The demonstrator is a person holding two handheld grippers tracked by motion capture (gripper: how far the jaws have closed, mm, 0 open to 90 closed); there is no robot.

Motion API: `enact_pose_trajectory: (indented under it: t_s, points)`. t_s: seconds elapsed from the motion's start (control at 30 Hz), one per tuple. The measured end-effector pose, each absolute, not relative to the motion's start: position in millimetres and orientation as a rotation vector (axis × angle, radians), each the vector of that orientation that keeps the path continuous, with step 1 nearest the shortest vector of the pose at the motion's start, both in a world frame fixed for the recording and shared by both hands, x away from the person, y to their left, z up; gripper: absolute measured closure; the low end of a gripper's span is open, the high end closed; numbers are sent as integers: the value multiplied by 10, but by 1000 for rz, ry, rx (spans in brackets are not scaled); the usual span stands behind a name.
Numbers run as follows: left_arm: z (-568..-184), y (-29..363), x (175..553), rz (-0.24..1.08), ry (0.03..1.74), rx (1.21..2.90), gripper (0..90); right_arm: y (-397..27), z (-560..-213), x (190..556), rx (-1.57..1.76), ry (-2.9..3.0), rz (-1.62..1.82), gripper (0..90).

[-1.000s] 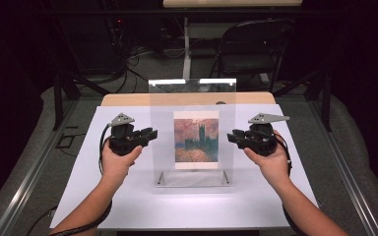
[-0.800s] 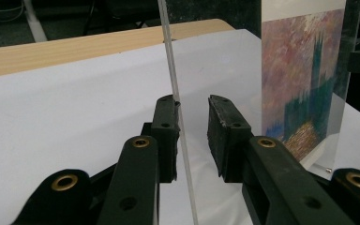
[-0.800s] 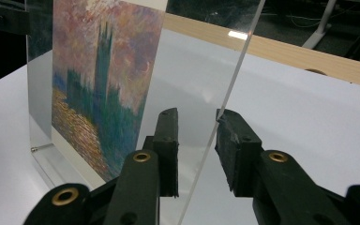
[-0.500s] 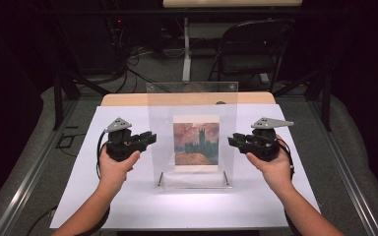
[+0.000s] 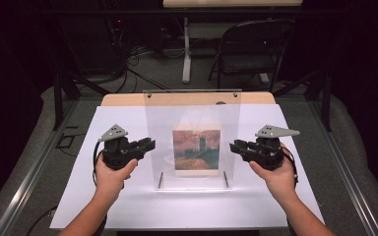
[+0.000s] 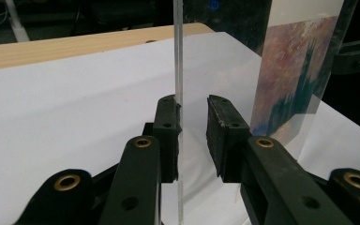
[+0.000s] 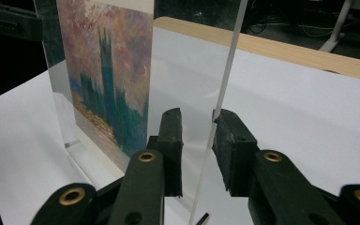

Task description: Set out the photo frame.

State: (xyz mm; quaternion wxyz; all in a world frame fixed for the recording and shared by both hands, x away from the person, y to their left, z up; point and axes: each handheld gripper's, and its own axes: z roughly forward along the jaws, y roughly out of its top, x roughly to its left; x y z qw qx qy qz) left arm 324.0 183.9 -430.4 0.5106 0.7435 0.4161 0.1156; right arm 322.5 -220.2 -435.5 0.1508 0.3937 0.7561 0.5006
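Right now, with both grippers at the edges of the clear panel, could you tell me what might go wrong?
1. The left gripper has one pad against the acrylic panel, the other apart, so the sheet may slip.
2. The right gripper also shows a gap; uneven closing might twist the panel.
3. The painting print stands close behind and could be knocked.

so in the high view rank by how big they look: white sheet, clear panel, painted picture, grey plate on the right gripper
1. White sheet, covering most of the table.
2. Clear panel, standing upright on it.
3. Painted picture, seen through the panel.
4. Grey plate on the right gripper, smallest.
The panel and picture are somewhat nearer the camera than the sheet, but the order seems safe.
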Motion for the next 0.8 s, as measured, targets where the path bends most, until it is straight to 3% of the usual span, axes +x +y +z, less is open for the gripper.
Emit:
enact_pose_trajectory:
  t_s: [0.57,0.8]
  points:
    - [-4380,1876,2907,299,929,1772,712,-2235,-4423,2914,1080,2151,1513,696]
    - [-4456,1919,2894,281,965,1742,607,-2291,-4466,2880,1105,2127,1538,558]
